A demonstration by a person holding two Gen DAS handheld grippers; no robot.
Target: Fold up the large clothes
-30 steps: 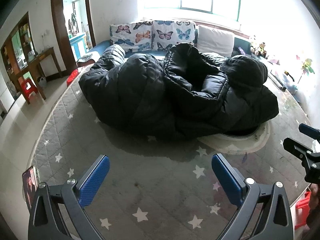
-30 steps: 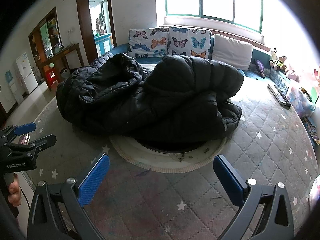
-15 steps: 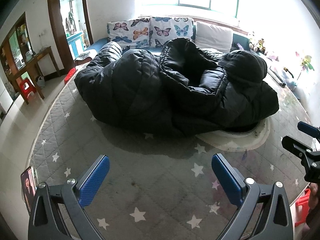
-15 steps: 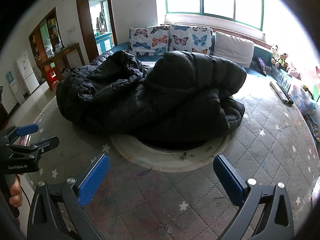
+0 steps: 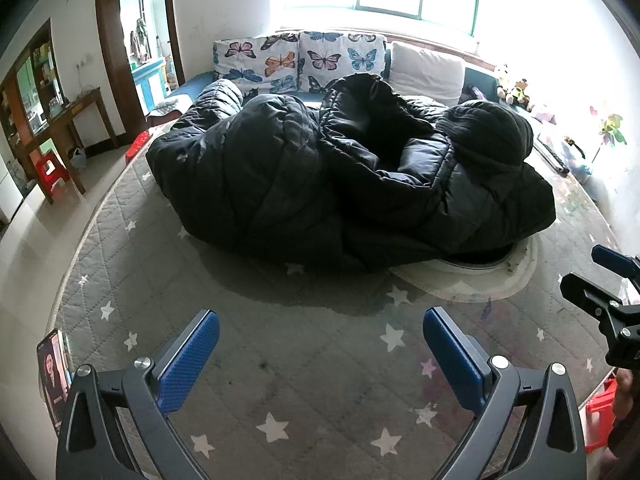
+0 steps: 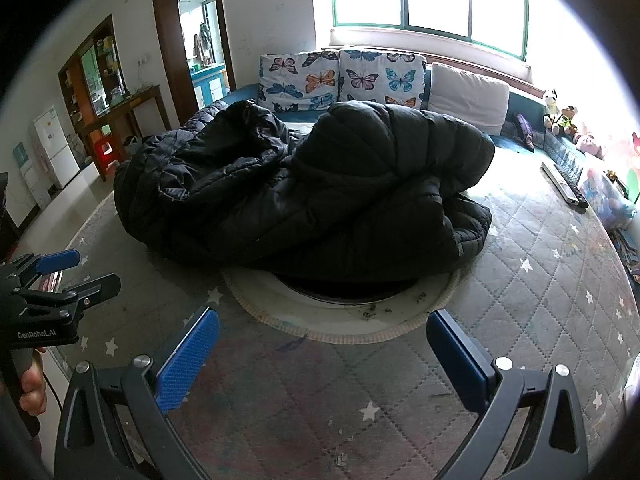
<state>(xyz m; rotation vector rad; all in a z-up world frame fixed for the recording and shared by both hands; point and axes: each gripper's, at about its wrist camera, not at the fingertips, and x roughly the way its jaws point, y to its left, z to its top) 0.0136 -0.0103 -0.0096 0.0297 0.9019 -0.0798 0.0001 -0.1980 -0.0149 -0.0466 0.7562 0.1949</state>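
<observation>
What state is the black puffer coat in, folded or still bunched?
Bunched, not folded: the black puffer coat lies in a crumpled heap on the star-print quilted mat, one sleeve thrown over the body. Neither gripper touches it.

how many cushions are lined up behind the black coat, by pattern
butterfly cushions: 2
plain white cushion: 1
total: 3
All 3 stand along the back of the seat behind the black puffer coat.

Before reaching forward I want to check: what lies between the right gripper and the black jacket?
In the right wrist view, only quilted cover and the pale round mat separate right gripper from black jacket.
</observation>
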